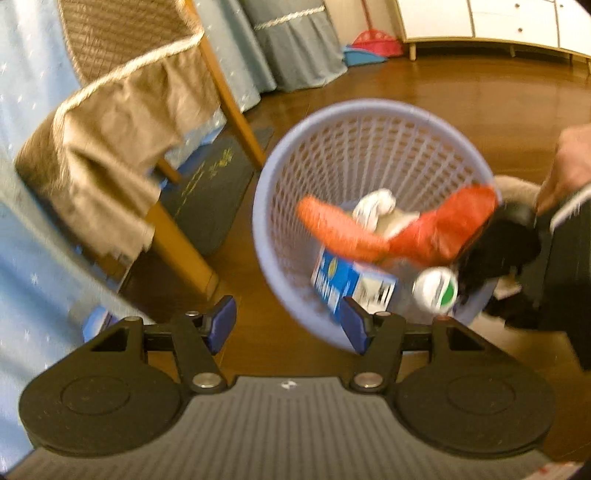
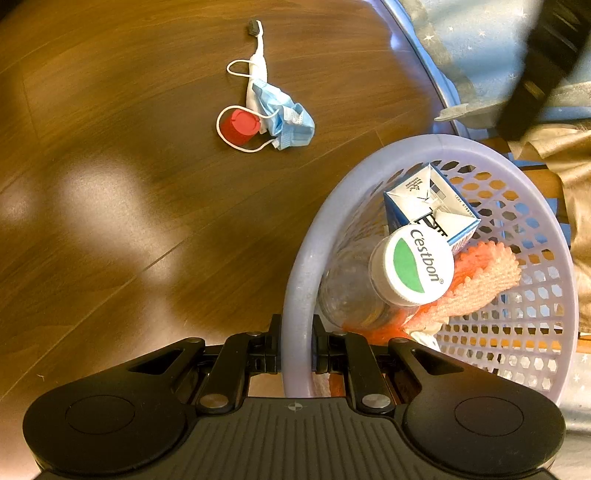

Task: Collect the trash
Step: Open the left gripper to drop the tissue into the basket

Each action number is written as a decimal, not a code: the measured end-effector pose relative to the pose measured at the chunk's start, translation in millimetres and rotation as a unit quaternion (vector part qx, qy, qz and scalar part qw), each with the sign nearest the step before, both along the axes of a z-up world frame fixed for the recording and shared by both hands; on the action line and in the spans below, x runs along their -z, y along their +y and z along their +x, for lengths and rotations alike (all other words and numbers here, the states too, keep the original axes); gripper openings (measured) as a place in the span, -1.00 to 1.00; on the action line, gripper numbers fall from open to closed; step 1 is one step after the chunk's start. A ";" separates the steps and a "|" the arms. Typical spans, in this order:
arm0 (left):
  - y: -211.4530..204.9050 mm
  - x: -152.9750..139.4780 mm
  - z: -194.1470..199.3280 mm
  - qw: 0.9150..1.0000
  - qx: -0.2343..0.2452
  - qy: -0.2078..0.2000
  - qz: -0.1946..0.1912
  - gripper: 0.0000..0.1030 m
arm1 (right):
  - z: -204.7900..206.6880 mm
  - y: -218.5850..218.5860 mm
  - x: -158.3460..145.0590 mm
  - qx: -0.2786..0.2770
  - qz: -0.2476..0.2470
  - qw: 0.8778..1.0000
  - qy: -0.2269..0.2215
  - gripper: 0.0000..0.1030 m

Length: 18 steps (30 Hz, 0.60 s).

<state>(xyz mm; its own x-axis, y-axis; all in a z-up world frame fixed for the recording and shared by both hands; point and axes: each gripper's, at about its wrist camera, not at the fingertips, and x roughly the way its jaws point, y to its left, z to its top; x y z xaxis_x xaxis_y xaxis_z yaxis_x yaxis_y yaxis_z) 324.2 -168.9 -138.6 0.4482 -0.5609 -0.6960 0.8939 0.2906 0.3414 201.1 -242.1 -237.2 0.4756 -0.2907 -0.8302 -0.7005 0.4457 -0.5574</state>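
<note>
A lilac mesh basket (image 1: 369, 118) (image 2: 303, 258) is tilted above the wooden floor. Inside it lie an orange glove (image 1: 406, 229) (image 2: 480, 280), a blue-and-white carton (image 1: 343, 284) (image 2: 428, 206), a clear bottle with a white and green cap (image 1: 436, 290) (image 2: 412, 266) and white paper (image 1: 373, 206). My right gripper (image 2: 295, 350) is shut on the basket's rim. My left gripper (image 1: 286, 325) is open and empty, just in front of the basket. On the floor lie a red cap (image 2: 240, 125), a blue face mask (image 2: 284, 118) and a toothbrush (image 2: 257, 59).
A wooden chair (image 1: 236, 110) draped in tan cloth (image 1: 110, 122) stands left of the basket, with a dark mat (image 1: 207, 192) under it. A person's hand (image 1: 569, 166) holds the right gripper. A white cabinet (image 1: 498, 22) and red and blue toys (image 1: 369, 44) stand at the back.
</note>
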 end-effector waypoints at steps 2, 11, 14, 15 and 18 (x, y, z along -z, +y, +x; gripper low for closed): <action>7.9 6.4 0.7 1.000 -0.009 0.004 0.006 0.12 | 0.6 0.5 0.2 0.000 -0.001 1.000 0.000 -0.81; 33.1 29.2 5.4 0.998 -0.044 0.020 0.026 0.12 | 1.0 1.2 1.1 0.000 -0.002 1.000 0.000 -0.81; 41.4 38.7 8.1 0.997 -0.056 0.025 0.036 0.12 | 1.5 1.6 1.5 0.000 -0.003 1.000 0.000 -0.81; 44.5 41.7 9.3 0.997 -0.061 0.027 0.039 0.12 | 1.5 1.7 1.7 0.000 -0.003 1.000 0.000 -0.81; 52.3 48.4 12.7 0.996 -0.074 0.033 0.044 0.13 | 1.9 1.9 2.3 0.000 -0.004 1.000 -0.001 -0.81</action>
<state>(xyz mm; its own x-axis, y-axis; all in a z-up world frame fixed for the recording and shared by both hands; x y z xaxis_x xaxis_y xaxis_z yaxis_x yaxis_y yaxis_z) 336.9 -116.5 -186.9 0.4736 -0.4272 -0.7702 0.8645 0.3924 0.3140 203.0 -240.2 -239.5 0.4765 -0.2966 -0.8276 -0.6999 0.4418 -0.5612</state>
